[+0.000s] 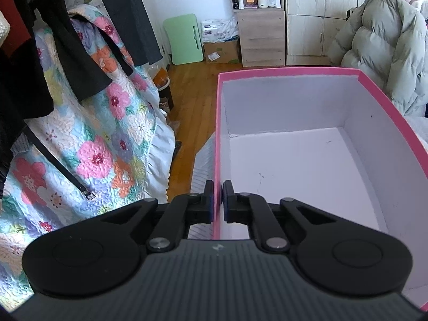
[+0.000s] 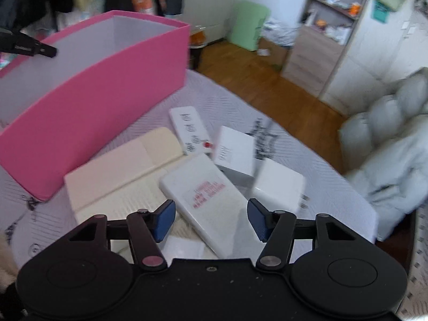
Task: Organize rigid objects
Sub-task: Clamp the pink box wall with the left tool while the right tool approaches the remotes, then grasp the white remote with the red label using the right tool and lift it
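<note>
A pink box (image 1: 374,99) with a white, bare inside stands open on the bed. My left gripper (image 1: 218,200) is shut on its near left wall, one finger outside and one inside. In the right wrist view the pink box (image 2: 88,99) stands at the left. Beside it lie a cream case (image 2: 120,171), a white remote (image 2: 190,128), a white power bank with red print (image 2: 211,203), a small white box (image 2: 235,155) and a white charger (image 2: 278,184). My right gripper (image 2: 211,219) is open above the power bank's near end, holding nothing.
A pale patterned bedcover (image 2: 235,101) lies under everything. A grey puffer jacket (image 2: 396,144) lies at the right. A floral quilt and dark hanging clothes (image 1: 88,112) are at the left. Wood floor (image 1: 192,80), a green folding table (image 1: 184,40) and a shelf unit (image 1: 259,26) stand beyond.
</note>
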